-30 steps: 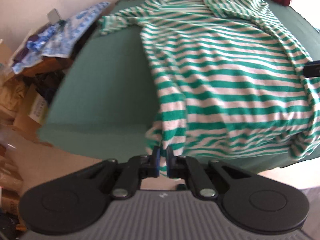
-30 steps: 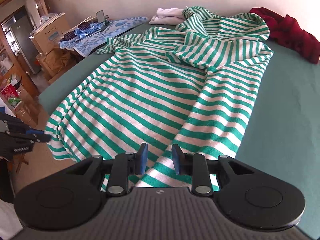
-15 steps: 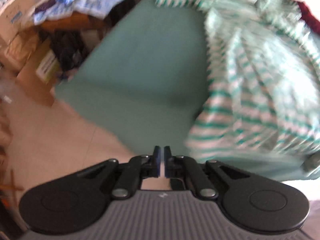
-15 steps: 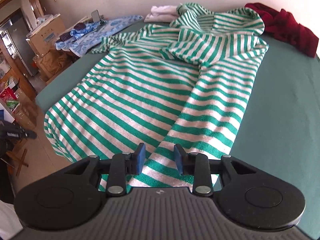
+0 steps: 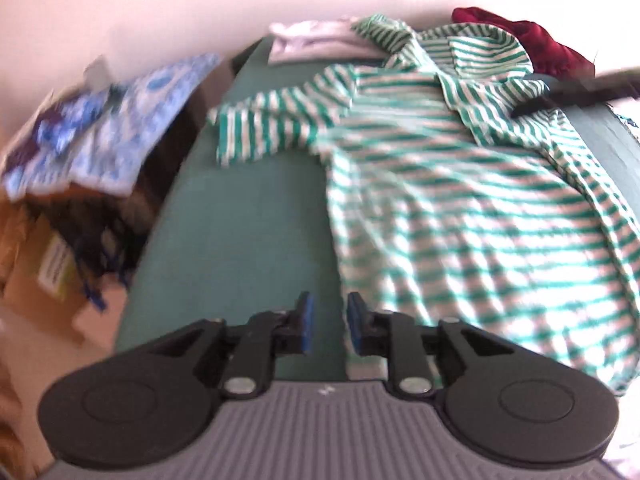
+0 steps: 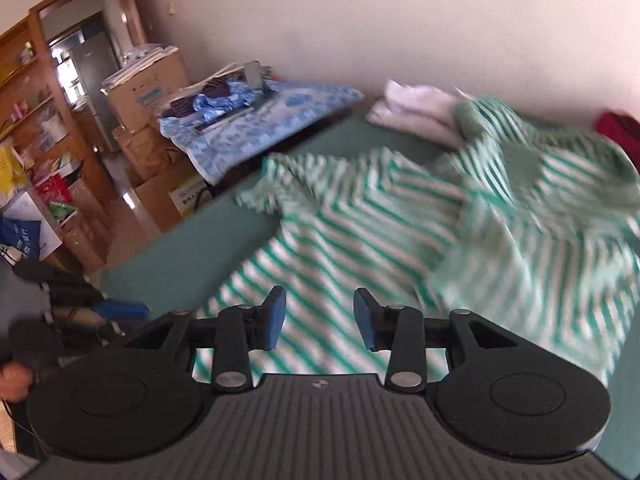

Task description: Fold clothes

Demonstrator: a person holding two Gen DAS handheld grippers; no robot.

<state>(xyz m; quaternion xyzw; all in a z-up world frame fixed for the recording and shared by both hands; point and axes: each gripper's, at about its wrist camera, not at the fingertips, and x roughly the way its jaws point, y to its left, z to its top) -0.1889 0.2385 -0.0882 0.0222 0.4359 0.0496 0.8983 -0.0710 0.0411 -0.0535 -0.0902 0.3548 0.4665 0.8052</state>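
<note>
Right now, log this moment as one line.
task: fold clothes | left claw: opening, empty | right claw: opening, empty | green-and-white striped knit garment: spread unfolded on green bed cover

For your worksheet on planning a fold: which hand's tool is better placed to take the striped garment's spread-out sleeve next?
Probably the left. The left tool, jaws opening and empty, sits beside the striped garment with its sleeve straight ahead; the right tool, also opening and empty, hovers over the body.
</note>
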